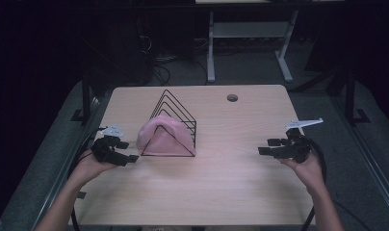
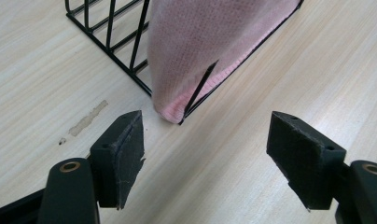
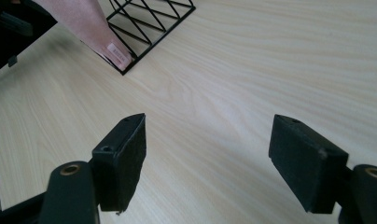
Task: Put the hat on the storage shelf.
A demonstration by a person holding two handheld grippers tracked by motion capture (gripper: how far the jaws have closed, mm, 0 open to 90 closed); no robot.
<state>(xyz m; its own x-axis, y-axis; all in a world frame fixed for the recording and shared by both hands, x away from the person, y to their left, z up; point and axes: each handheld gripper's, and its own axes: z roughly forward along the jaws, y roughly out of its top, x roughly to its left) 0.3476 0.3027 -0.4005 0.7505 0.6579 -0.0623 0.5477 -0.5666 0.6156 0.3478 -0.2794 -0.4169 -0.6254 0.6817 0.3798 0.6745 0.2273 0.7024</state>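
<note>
the left tool (image 1: 126,151) hangs with its jaws apart, gripping nothing, just beside the near left corner of a black wire rack (image 1: 175,115). a pink knitted cloth (image 1: 163,136) is draped over the rack's front end. the right tool (image 1: 269,146), jaws apart and empty, sits well off on the wooden bench (image 1: 221,183).

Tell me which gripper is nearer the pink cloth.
Left. The left gripper sits just beside the pink cloth on the rack; the right gripper is far across the table.
</note>
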